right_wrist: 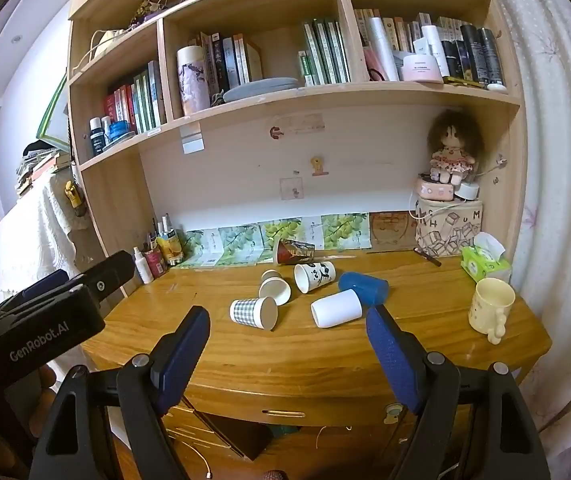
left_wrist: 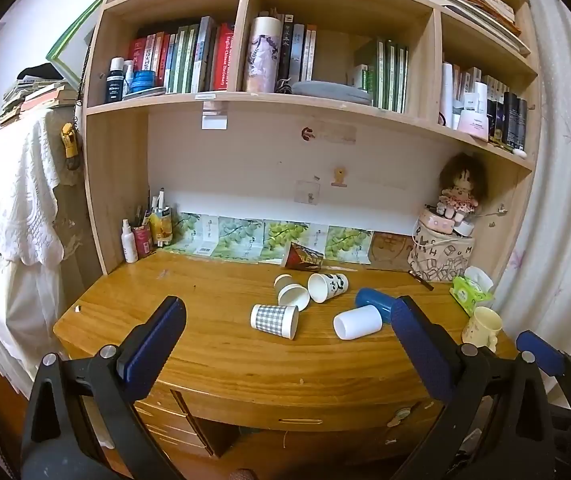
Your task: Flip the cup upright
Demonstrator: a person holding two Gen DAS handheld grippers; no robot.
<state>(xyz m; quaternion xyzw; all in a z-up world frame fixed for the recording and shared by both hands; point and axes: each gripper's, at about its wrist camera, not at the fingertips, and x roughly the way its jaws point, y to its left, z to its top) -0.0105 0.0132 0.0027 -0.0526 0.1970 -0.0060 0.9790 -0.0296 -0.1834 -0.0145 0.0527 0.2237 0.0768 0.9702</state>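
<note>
Several cups lie on their sides on the wooden desk (left_wrist: 205, 344): a checked paper cup (left_wrist: 274, 321) (right_wrist: 253, 312), a plain paper cup (left_wrist: 291, 291) (right_wrist: 274, 287), a panda-print cup (left_wrist: 327, 286) (right_wrist: 314, 275), a white cup (left_wrist: 358, 321) (right_wrist: 336, 308), a blue cup (left_wrist: 373, 300) (right_wrist: 364, 287) and a dark red cup (left_wrist: 303, 258) (right_wrist: 295, 251) at the back. My left gripper (left_wrist: 289, 320) is open and empty, held back above the desk's front edge. My right gripper (right_wrist: 287, 334) is open and empty, likewise short of the cups.
A cream mug (left_wrist: 482, 326) (right_wrist: 490, 306) stands upright at the desk's right. A green tissue pack (right_wrist: 484, 262), a fabric box with a doll (right_wrist: 447, 228) and bottles with pens (right_wrist: 157, 254) line the back. Bookshelves hang above. Drawers sit below the front edge.
</note>
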